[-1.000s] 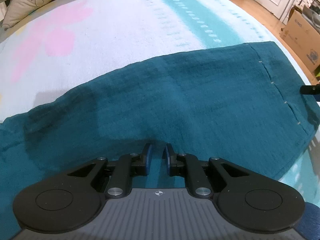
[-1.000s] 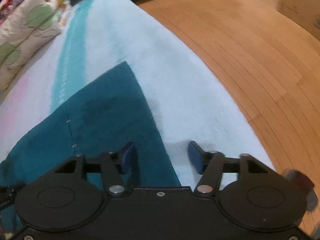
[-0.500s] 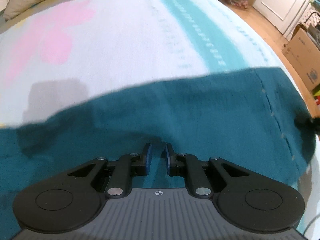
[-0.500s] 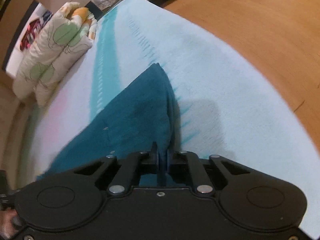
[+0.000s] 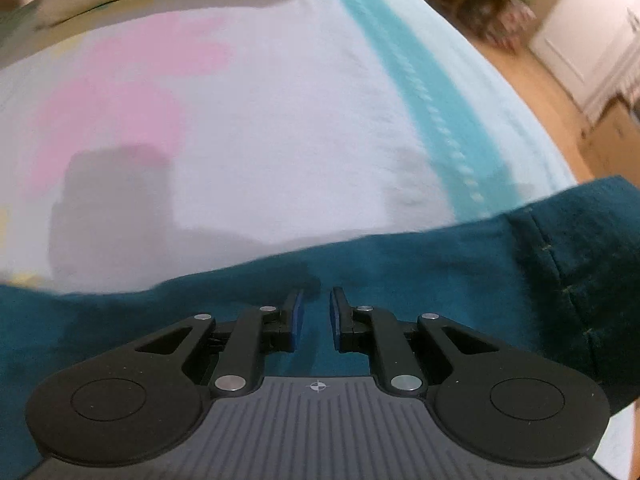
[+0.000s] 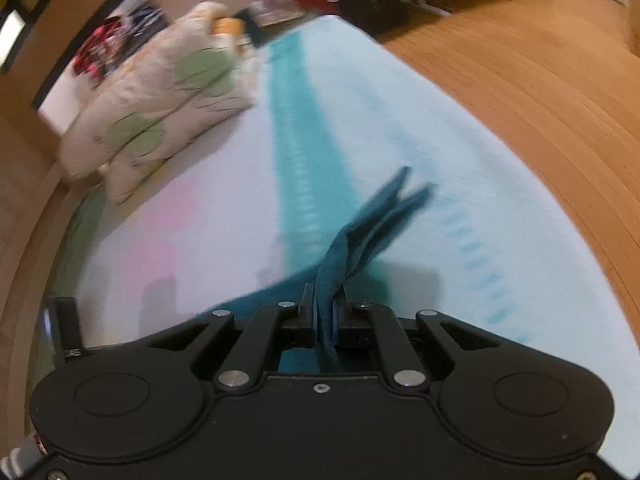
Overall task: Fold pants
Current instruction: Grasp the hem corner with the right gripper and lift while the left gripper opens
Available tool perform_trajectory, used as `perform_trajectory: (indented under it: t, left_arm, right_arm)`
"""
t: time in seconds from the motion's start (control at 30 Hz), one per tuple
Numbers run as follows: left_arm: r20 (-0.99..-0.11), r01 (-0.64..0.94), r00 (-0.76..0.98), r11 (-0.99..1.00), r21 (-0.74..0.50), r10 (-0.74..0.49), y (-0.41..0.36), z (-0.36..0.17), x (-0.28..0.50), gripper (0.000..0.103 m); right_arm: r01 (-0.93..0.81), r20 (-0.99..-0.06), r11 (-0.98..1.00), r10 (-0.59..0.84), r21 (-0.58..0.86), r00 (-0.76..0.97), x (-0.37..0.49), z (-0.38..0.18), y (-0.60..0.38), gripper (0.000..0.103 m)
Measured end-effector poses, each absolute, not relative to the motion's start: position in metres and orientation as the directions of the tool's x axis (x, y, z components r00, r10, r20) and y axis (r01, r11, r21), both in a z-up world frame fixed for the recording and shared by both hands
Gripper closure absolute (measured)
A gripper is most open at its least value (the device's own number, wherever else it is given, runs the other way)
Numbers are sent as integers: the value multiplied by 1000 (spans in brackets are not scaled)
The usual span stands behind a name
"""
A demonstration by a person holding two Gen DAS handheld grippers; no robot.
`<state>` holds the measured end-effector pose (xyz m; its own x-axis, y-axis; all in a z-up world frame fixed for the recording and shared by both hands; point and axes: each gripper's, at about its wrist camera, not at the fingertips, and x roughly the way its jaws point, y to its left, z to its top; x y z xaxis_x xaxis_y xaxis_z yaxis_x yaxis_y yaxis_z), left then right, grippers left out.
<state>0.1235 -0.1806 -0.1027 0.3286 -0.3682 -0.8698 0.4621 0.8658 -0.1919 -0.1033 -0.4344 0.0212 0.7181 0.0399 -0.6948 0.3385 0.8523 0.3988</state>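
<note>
A wood plank floor (image 6: 520, 92) fills the right side of the right wrist view and runs back toward a white door (image 5: 576, 36) and cardboard boxes (image 5: 612, 136) seen at the edge of the left wrist view. Dark clutter stands blurred against the far wall. The bed (image 6: 480, 184) takes up most of both pictures: its cover is pale, with a turquoise stripe (image 5: 432, 88) running lengthwise and soft pink patches (image 5: 120, 92) toward the head end. Cream pillows (image 6: 160, 100) printed with green shapes lie stacked at that end, beside a dark-framed picture on the wall.

The teal pants (image 5: 400, 272) stretch as a band across the lower part of the left wrist view, above the cover, with a stitched seam showing at the right. In the right wrist view a gathered fold of the same cloth (image 6: 372, 224) rises off the bed, its two loose points hanging over the pale cover.

The left claw (image 5: 314, 316) is narrow, its blue pads close together with teal cloth between them; whether they press it I cannot tell. The right claw (image 6: 326, 316) is clamped tight on the pants fold.
</note>
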Motion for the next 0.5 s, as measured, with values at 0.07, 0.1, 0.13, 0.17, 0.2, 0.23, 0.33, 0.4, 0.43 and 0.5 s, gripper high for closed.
perform_trajectory:
  t: [0.07, 0.1, 0.13, 0.17, 0.2, 0.23, 0.33, 0.4, 0.43, 0.5]
  left_arm:
    - [-869, 419, 336, 884, -207, -363, -149, -97, 127, 89]
    - [-869, 399, 342, 893, -209, -357, -133, -95, 128, 89]
    - [-867, 382, 350, 899, -213, -354, -116, -94, 128, 89]
    - [-864, 372, 360, 903, -214, -353, -100, -92, 128, 89]
    - [-861, 362, 373, 909, -209, -346, -85, -90, 127, 89]
    - [-859, 352, 388, 915, -196, -333, -69, -89, 125, 89]
    - [-853, 313, 438, 938, -150, -282, -27, -86, 116, 89]
    - [-853, 286, 449, 947, -146, -267, -3, -85, 110, 89]
    - [-855, 272, 448, 951, -148, -261, 10, -86, 106, 89]
    - [-859, 244, 449, 959, -146, -245, 27, -88, 102, 89]
  right_arm:
    - [304, -691, 865, 65, 398, 720, -92, 31, -408, 89]
    - [288, -693, 871, 79, 397, 716, -85, 34, -393, 89]
    - [269, -694, 879, 93, 394, 714, -77, 37, -377, 89]
    - [246, -692, 885, 110, 395, 714, -71, 38, -360, 89]
    - [214, -684, 890, 138, 403, 716, -64, 37, -341, 89]
    - [191, -677, 889, 163, 416, 718, -58, 36, -327, 89]
    - [120, -667, 898, 220, 424, 712, -39, 25, -275, 89]
    - [80, -671, 897, 263, 434, 693, -25, 9, -242, 89]
    - [64, -676, 890, 294, 451, 675, -18, -2, -227, 89]
    - [37, -697, 890, 328, 454, 638, -5, -29, -194, 89]
